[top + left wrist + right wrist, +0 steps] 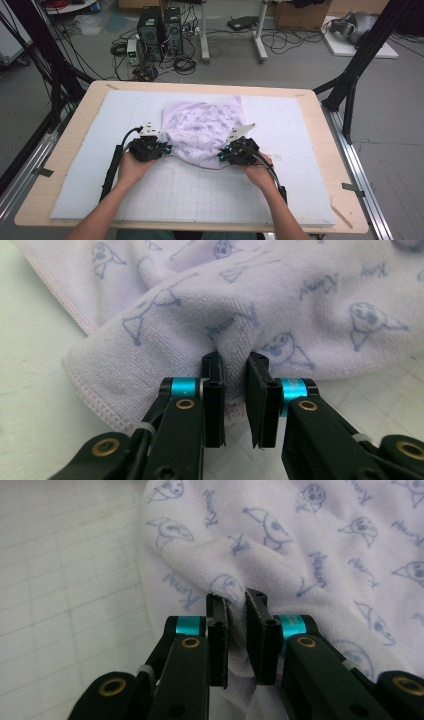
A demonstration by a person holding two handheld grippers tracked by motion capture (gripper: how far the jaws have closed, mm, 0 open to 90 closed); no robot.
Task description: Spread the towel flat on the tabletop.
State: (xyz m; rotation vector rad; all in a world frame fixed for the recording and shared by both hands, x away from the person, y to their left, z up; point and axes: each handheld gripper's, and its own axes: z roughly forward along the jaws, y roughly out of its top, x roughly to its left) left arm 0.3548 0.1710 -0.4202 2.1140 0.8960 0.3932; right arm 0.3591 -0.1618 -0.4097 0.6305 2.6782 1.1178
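A person's two hands work a crumpled lilac towel (205, 127) at the middle of a white gridded mat (200, 195) that covers a wooden table (75, 135), seen from the high view. The towel, printed with small blue cartoon faces and script, lies bunched toward the far half of the mat, its near edge sagging toward the person. The left gripper (162, 148) meets the towel's near-left corner; the right gripper (223, 154) meets its near-right corner — the cloth spans the gap between them. In the left gripper view, the left gripper's (235, 365) black jaws stand narrow, pinching a ridge of towel (280, 305) that rises between the pads, with a stitched hem curling down to the left of the jaws and bare mat (35, 390) beyond. In the right gripper view, the right gripper (236, 600) likewise has its jaws drawn close on a fold of towel (310, 545), the fabric puckered just above the tips and running down between them; the gridded mat (65, 580) lies to the left. Each gripper rests low at the mat, held from behind by a hand (131, 167) — the other hand (260, 172) mirrors it on the right.
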